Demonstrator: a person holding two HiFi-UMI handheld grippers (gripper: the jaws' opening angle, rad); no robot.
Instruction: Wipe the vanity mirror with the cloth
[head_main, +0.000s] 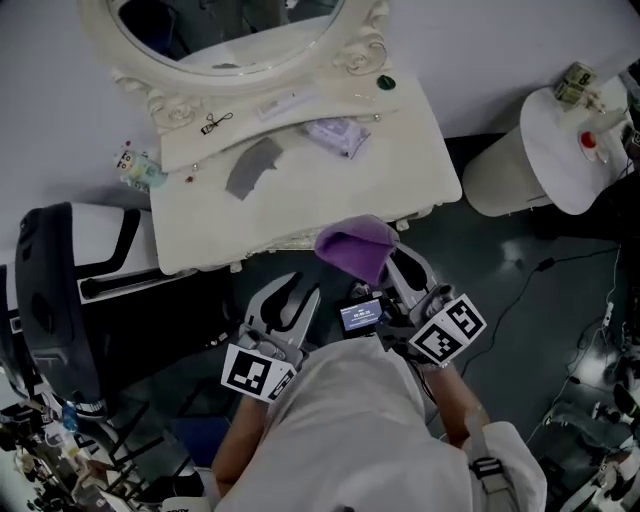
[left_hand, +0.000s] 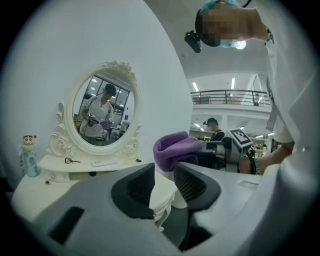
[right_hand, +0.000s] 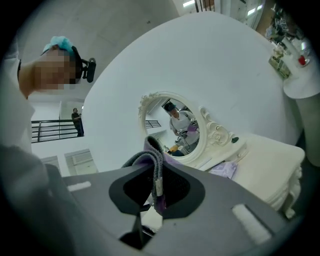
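The cream vanity table (head_main: 410, 170) carries an ornate oval mirror (head_main: 230, 40) at its back; this mirror (left_hand: 102, 112) also faces the left gripper view and appears as the mirror (right_hand: 175, 131) in the right gripper view. My right gripper (head_main: 388, 264) is shut on a purple cloth (head_main: 355, 246), bunched just off the table's front edge. The cloth (right_hand: 154, 167) is pinched between its pads. My left gripper (head_main: 298, 293) hangs beside it, open and holding nothing. From the left gripper (left_hand: 164, 175) the cloth (left_hand: 175, 148) shows just ahead and to the right.
On the tabletop lie a grey rag (head_main: 252, 166), a pale purple packet (head_main: 338, 136), an eyelash curler (head_main: 215, 123) and a small dark jar (head_main: 386, 82). A white round stand (head_main: 545, 150) is at the right, a black-and-white chair (head_main: 55, 300) at the left. A cartoon figurine bottle (left_hand: 29, 155) stands at the table's left.
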